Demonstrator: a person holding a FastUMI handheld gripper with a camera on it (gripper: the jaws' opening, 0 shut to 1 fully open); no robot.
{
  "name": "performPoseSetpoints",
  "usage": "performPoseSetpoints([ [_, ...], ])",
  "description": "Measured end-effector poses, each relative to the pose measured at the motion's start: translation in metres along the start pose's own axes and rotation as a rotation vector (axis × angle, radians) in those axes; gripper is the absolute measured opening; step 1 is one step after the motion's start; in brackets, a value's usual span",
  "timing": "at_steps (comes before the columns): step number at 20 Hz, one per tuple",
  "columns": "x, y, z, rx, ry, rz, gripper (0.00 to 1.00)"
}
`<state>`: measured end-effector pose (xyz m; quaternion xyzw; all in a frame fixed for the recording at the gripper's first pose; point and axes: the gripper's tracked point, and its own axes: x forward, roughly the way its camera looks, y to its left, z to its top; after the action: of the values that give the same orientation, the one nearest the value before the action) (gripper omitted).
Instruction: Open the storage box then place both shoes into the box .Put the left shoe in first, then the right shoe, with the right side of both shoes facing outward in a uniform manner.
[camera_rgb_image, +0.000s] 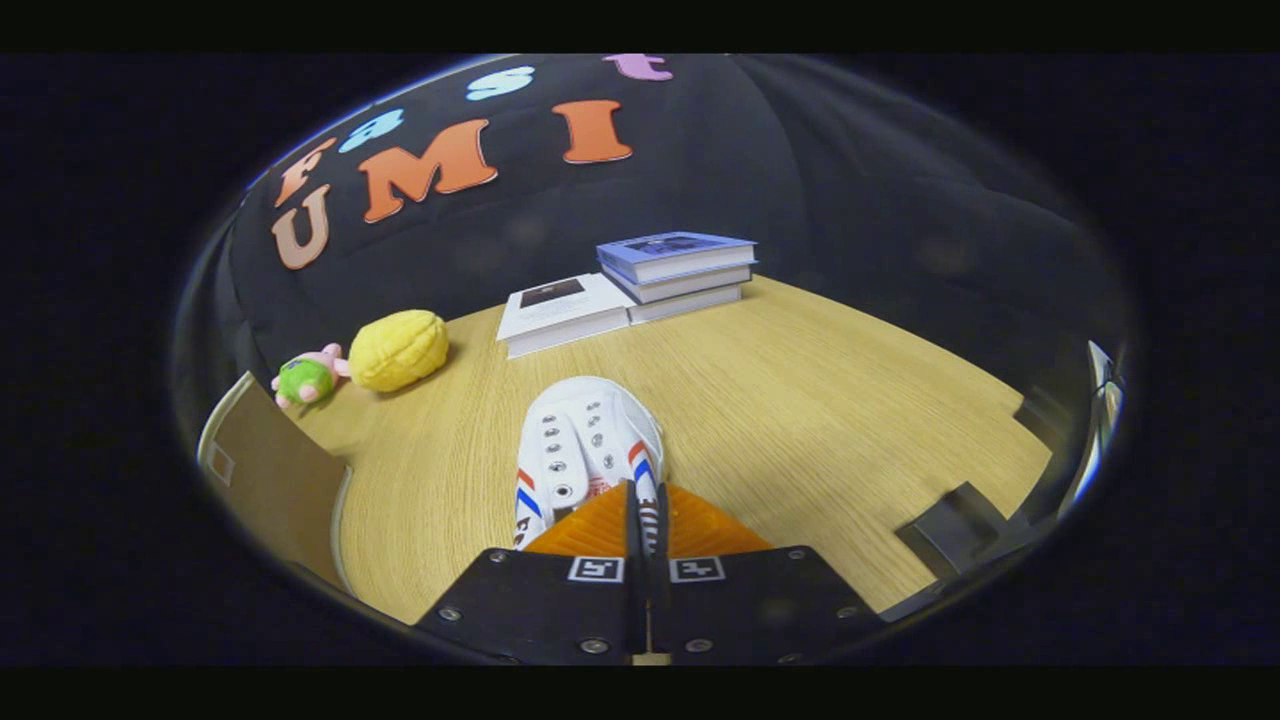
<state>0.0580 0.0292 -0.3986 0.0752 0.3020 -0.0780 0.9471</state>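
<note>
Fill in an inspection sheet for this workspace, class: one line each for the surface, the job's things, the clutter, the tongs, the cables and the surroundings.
Surface: light wood-grain table, flat and dry.
Job's things: white shoe with red and blue stripes, toe pointing away, heel end between the fingers; storage box at the table's edge beside the shoe, only partly seen.
Clutter: yellow plush and green-and-pink plush toy side by side; stack of books with a white book beside it, all beyond the shoe.
Tongs: fingers nearly together, apparently pinching the shoe's heel edge.
Cables: nothing seen.
Surroundings: black cloth wall behind the table.
</note>
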Motion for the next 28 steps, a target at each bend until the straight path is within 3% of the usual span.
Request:
performPoseSetpoints([
  [9,-0.051,0.044,0.035,0.038,-0.079,0.056,0.01],
  [17,-0.111,0.127,0.072,0.047,-0.170,0.150,0.01],
  [28,-0.174,0.252,0.078,-0.010,-0.234,0.294,0.01],
])
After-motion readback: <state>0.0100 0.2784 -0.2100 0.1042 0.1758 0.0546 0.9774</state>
